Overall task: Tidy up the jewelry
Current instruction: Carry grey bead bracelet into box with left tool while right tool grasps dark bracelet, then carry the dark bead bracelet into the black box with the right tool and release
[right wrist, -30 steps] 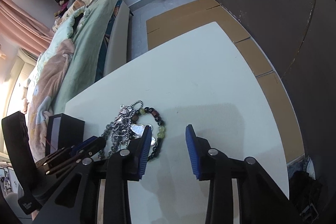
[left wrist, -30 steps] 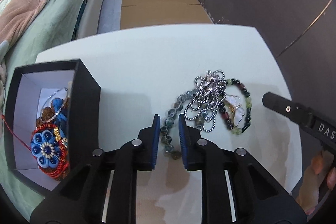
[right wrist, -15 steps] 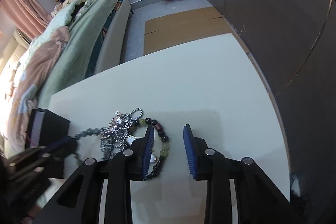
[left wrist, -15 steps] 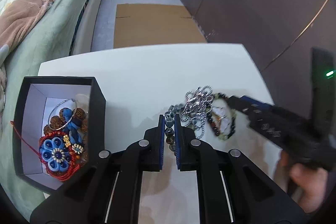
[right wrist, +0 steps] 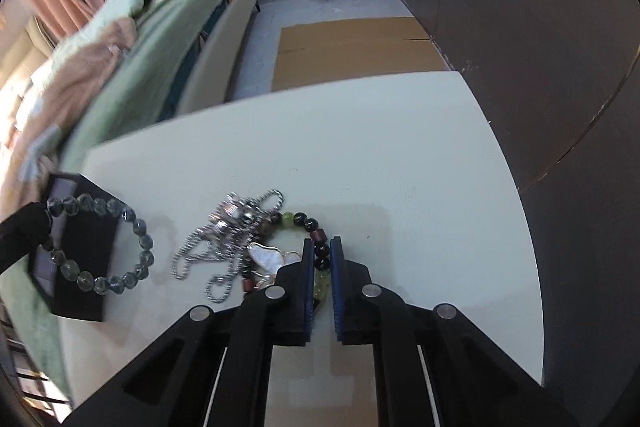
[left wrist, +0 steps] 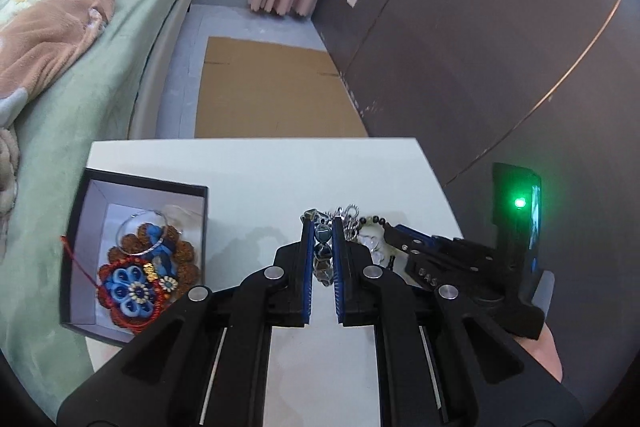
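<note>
My left gripper (left wrist: 322,227) is shut on a grey-blue bead bracelet (left wrist: 323,255). In the right wrist view that bracelet (right wrist: 100,247) hangs as a loop above the table, in front of the black box (right wrist: 88,291). The jaws of my right gripper (right wrist: 321,241) are closing, with the pads on a multicoloured bead bracelet (right wrist: 298,217) lying on the white table (right wrist: 360,147). A silver ball chain (right wrist: 224,239) and a pearly pendant (right wrist: 266,259) are tangled with it. The open black box (left wrist: 148,185) holds a blue flower ornament (left wrist: 136,291), brown beads and a thin hoop.
A bed with a green cover (left wrist: 80,107) runs along the table's left side. Flat cardboard (left wrist: 272,87) lies on the floor beyond the far edge. A dark wall (left wrist: 500,47) stands close on the right. A hand (left wrist: 548,355) holds the right gripper's handle.
My left gripper shut on the grey-blue bracelet and rose, drawing it out of the pile towards the box. The right gripper came in over the multicoloured bracelet and narrowed onto it.
</note>
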Available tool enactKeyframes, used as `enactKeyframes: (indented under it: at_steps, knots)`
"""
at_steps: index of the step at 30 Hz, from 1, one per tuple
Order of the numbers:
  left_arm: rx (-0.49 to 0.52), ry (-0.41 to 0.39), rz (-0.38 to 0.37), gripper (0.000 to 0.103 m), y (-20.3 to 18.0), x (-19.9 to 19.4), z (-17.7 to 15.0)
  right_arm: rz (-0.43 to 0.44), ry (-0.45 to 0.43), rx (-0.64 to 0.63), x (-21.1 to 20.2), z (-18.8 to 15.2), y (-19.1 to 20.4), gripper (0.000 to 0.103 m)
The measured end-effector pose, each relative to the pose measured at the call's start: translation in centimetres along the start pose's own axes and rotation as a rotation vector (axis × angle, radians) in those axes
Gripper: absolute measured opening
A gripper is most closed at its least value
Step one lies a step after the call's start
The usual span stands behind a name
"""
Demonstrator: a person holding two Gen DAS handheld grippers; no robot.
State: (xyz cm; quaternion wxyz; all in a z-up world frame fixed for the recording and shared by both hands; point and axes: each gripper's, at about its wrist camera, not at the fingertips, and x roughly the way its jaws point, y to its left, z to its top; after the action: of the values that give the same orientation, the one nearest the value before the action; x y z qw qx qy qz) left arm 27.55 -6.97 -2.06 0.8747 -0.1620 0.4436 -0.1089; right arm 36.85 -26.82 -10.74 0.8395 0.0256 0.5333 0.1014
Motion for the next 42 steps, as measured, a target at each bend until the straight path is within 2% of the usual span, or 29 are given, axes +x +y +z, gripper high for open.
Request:
enactKeyframes:
  at_steps: [2,11,20,26,28,29,30,34,38,42]
  knots:
    - [-0.011,-0.019,-0.008,0.009,0.4,-0.8,0.3,0.062,-0.016,0.032,-1.1,0.1,-0.5,0.008]
    - [-0.059,-0.096,-0.043,0.009,2.3,-4.5,0.2,0.222,-0.121,0.061,-6.5,-0.2,0.0,0.008]
    - [-0.128,-0.150,-0.011,0.009,6.0,-7.7,0.2,0.306,-0.207,0.038,-10.2,-1.3,2.8,0.008]
    - [-0.162,-0.121,0.000,0.010,8.2,-7.1,0.3,0.331,-0.234,-0.011,-11.0,-1.5,5.5,0.008]
    - [-0.181,-0.119,0.031,0.027,8.9,-6.7,0.4,0.342,-0.238,-0.021,-10.9,-1.4,6.4,0.008]
    - [-0.186,-0.130,0.051,0.048,9.2,-7.1,0.3,0.351,-0.239,-0.025,-10.9,-1.3,6.9,0.008]
    - [-0.192,-0.150,0.068,0.057,9.5,-7.4,0.3,0.361,-0.241,-0.031,-10.9,-1.3,7.5,0.008]
    - [-0.215,-0.182,0.118,0.058,10.9,-8.6,0.3,0.390,-0.245,-0.048,-10.8,-1.2,9.2,0.008]
    - [-0.253,-0.182,0.155,0.064,12.8,-9.0,0.0,0.416,-0.251,-0.072,-10.5,-1.0,11.5,0.008]
    - [-0.258,-0.192,0.177,0.075,13.8,-9.6,-0.2,0.430,-0.262,-0.116,-10.2,-0.8,13.3,0.008]
